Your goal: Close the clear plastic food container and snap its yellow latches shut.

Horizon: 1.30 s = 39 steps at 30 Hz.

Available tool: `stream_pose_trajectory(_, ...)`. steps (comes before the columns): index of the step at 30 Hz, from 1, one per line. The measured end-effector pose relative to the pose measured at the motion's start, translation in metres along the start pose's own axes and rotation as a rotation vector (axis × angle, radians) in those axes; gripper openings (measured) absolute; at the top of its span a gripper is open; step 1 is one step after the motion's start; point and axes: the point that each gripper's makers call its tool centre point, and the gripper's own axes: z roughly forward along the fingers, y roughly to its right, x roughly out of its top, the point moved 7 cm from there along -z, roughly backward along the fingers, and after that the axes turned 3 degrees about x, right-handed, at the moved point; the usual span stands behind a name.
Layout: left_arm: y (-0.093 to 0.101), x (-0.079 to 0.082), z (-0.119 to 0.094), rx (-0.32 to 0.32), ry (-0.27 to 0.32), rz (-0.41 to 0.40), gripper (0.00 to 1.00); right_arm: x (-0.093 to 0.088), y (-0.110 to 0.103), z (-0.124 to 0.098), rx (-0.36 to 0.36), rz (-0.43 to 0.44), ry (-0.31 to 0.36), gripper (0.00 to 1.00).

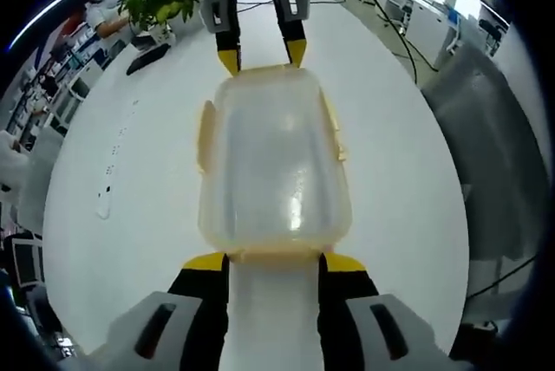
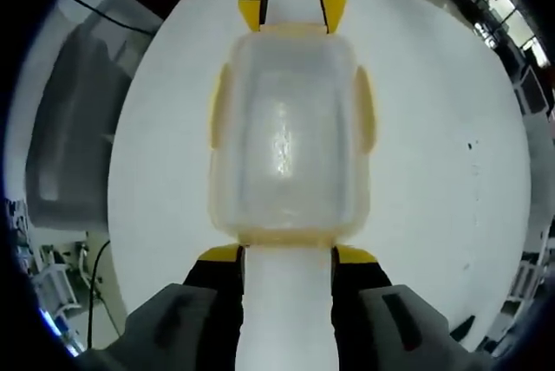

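We see the clear plastic food container with yellow latches [image 1: 273, 159] lidded at frame centre on the white tabletop [image 1: 390, 128]; both hand-held grippers, left [image 1: 273, 260] and right [image 2: 288, 254], are spread at opposite ends, and latching seems left.

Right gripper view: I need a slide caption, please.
Two open grippers, right near and left far, face opposite ends of a clear food container on a white table.

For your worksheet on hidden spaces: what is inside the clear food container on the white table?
Through the lid of the container, nothing shows inside, though glare and cloudy plastic could hide something small. The left gripper and right gripper flank its ends.
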Motion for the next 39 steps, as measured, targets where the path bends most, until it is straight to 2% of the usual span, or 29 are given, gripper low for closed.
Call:
stream_pose_trajectory(1, -0.002, -0.001, 0.001, -0.001, 0.0, 0.003, 0.34, -0.002, 0.0, 0.002, 0.002, -0.001, -0.004, 0.3)
stream_pose_trajectory(4, -0.002, -0.002, 0.001, -0.006, -0.002, 0.003, 0.37, -0.004, -0.002, 0.003, 0.025, 0.05, 0.004, 0.41)
stream_pose_trajectory(6, -0.001, -0.002, 0.001, -0.006, -0.005, 0.0, 0.37, -0.005, -0.002, 0.003, 0.025, 0.056, 0.012, 0.36)
stream_pose_trajectory(12, -0.002, -0.002, -0.001, -0.002, -0.003, -0.008, 0.37, -0.006, 0.002, 0.002, 0.022, 0.063, 0.013, 0.34)
stream_pose_trajectory(20, -0.002, -0.004, -0.011, 0.005, -0.005, -0.028, 0.37, -0.004, 0.004, -0.006, -0.007, 0.082, 0.027, 0.33)
stream_pose_trajectory(27, -0.002, -0.002, -0.02, 0.026, -0.007, -0.038, 0.37, -0.001, -0.002, -0.014, -0.018, 0.092, 0.033, 0.33)
stream_pose_trajectory(31, -0.003, 0.001, -0.026, 0.046, -0.008, -0.077, 0.36, 0.0, -0.007, -0.021, -0.037, 0.112, 0.05, 0.32)
stream_pose_trajectory(32, -0.004, 0.001, -0.029, 0.061, -0.009, -0.111, 0.36, 0.0, -0.008, -0.022, -0.042, 0.121, 0.058, 0.32)
stream_pose_trajectory(35, -0.003, 0.004, -0.032, 0.082, 0.012, -0.182, 0.36, 0.001, -0.011, -0.027, -0.072, 0.144, 0.09, 0.32)
stream_pose_trajectory(39, 0.001, 0.008, -0.037, 0.106, 0.034, -0.233, 0.35, 0.002, -0.018, -0.031, -0.091, 0.169, 0.132, 0.32)
